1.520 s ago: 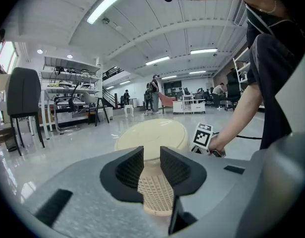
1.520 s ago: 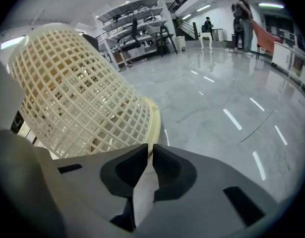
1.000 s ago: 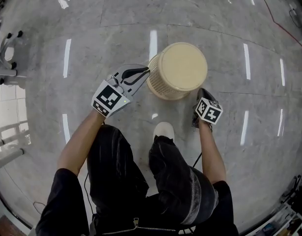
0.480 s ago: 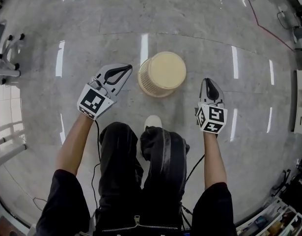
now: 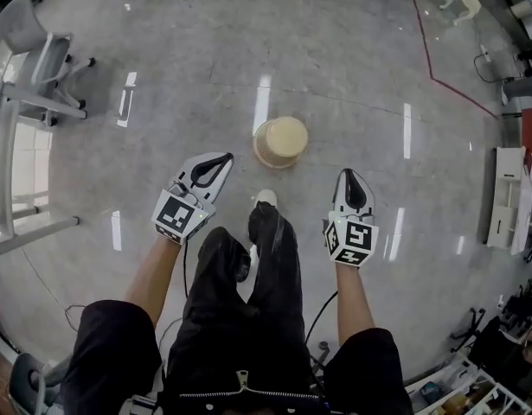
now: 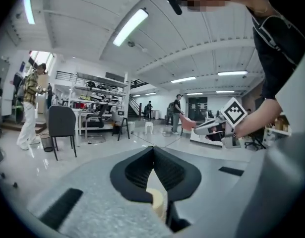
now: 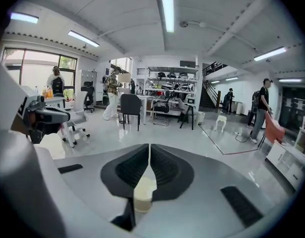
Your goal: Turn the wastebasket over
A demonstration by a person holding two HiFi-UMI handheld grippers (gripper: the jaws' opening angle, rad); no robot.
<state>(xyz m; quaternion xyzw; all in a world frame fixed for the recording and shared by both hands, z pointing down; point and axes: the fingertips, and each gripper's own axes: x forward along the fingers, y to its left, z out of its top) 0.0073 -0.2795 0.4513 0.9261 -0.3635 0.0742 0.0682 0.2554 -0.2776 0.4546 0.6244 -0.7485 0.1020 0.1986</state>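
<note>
The cream wastebasket (image 5: pixel 281 142) stands on the grey floor with its flat bottom up, in front of the person's feet. Both grippers hang well above it and touch nothing. My left gripper (image 5: pixel 215 164) is shut and empty, left of and nearer than the basket. My right gripper (image 5: pixel 348 180) is shut and empty too, to the basket's right. In the left gripper view the closed jaws (image 6: pixel 153 150) point across the room, with the basket (image 6: pixel 156 202) showing small below them. The right gripper view shows the same: jaws (image 7: pixel 149 148) shut, the basket (image 7: pixel 142 195) far beneath.
A white shoe (image 5: pixel 266 199) stands just behind the basket. Office chairs (image 5: pixel 41 50) and a white table frame (image 5: pixel 23 232) are at the left, a white shelf (image 5: pixel 508 197) at the right. A red line (image 5: pixel 439 67) crosses the floor. People stand far off.
The person has stood up, so the basket looks smaller and farther below. Both grippers have risen away from the basket's sides and now hang beside the legs.
</note>
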